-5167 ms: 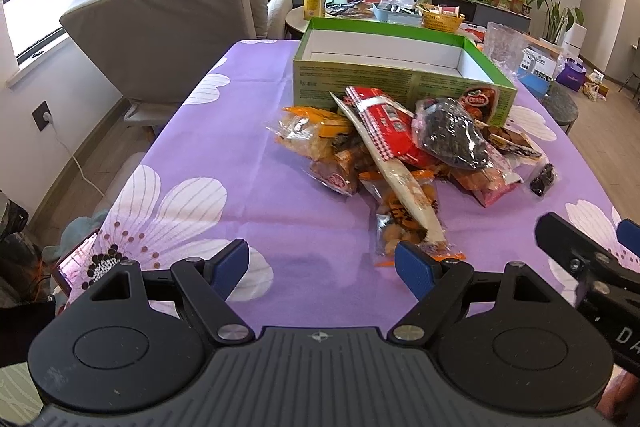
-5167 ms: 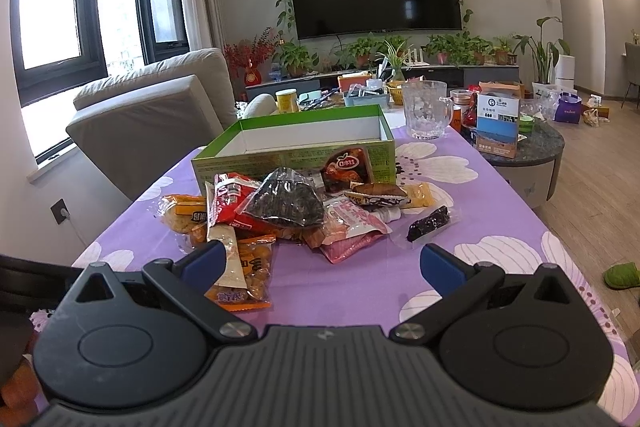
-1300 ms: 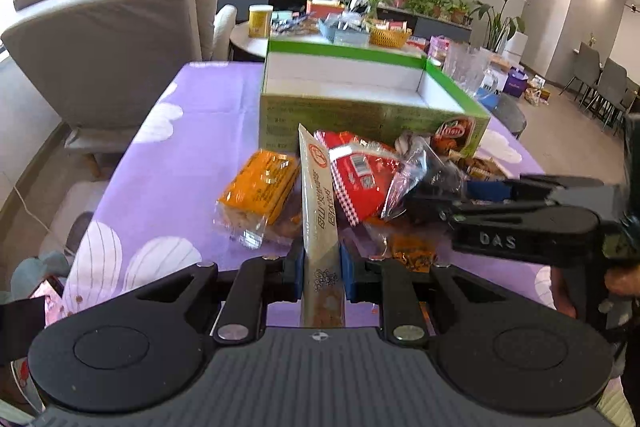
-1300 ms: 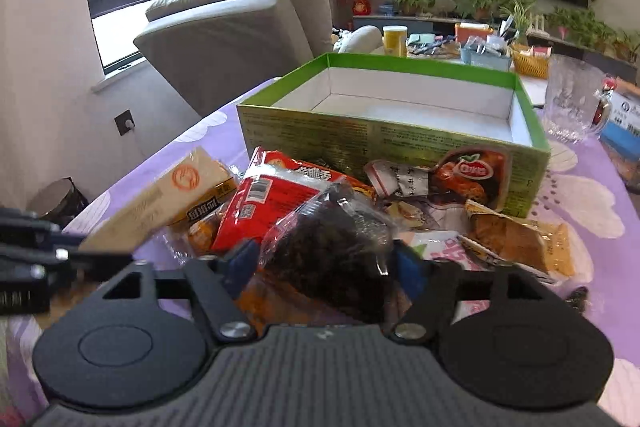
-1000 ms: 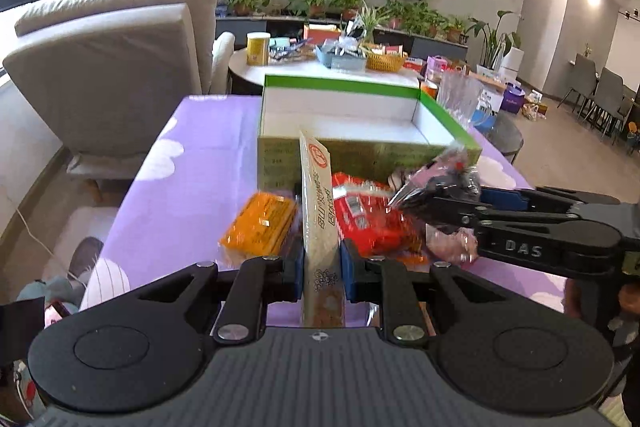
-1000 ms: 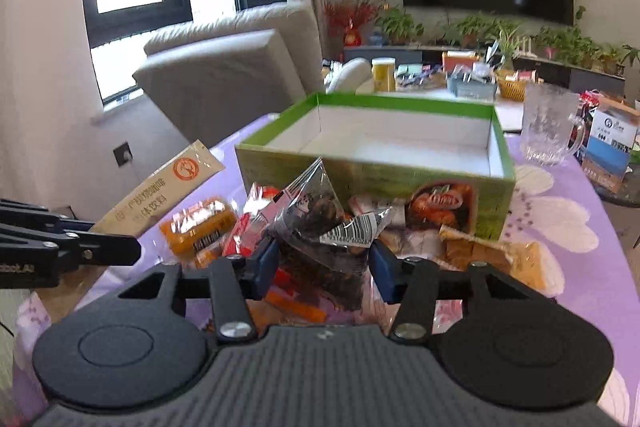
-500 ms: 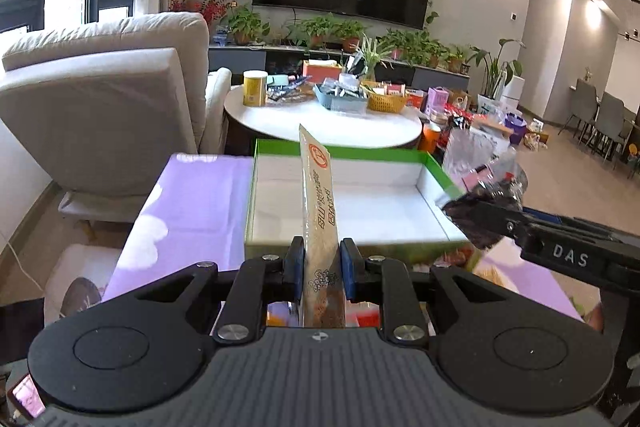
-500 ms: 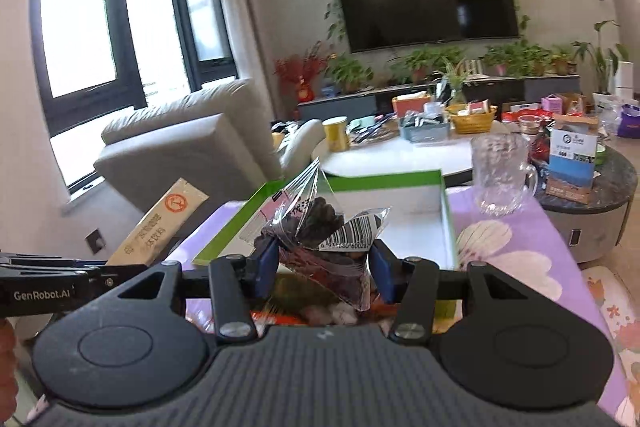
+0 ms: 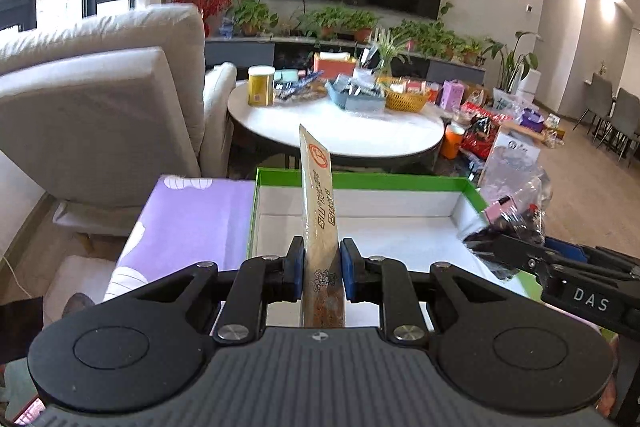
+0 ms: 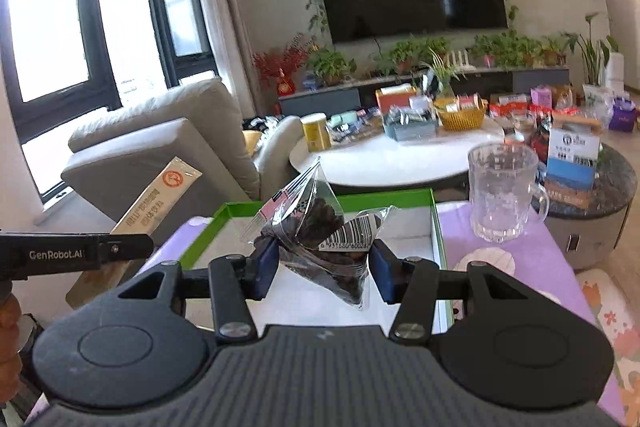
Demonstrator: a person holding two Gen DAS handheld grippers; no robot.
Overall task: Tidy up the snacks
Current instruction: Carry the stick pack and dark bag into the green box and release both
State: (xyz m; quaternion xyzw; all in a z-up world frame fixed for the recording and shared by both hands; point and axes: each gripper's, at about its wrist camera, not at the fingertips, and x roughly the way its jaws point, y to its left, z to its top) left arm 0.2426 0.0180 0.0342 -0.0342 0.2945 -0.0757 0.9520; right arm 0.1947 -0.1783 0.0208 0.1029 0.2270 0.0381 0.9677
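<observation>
My left gripper (image 9: 321, 273) is shut on a long tan snack packet (image 9: 319, 211) with a red round mark, held upright over the near part of the green box (image 9: 360, 179). The box's white inside shows bare. My right gripper (image 10: 322, 269) is shut on a clear bag of dark dried fruit (image 10: 320, 247) with a barcode label, also above the box (image 10: 436, 223). In the left wrist view that bag (image 9: 516, 211) and the right gripper's arm hang over the box's right wall. The tan packet (image 10: 156, 199) shows at the left of the right wrist view.
The box sits on a table with a purple flowered cloth (image 9: 192, 219). A glass mug (image 10: 502, 191) stands on the cloth right of the box. Beyond are a beige armchair (image 9: 100, 107) and a round white table (image 9: 336, 127) crowded with items.
Both grippers have carried their packets forward from over the snack pile to above the open box. The pile has dropped out of view below.
</observation>
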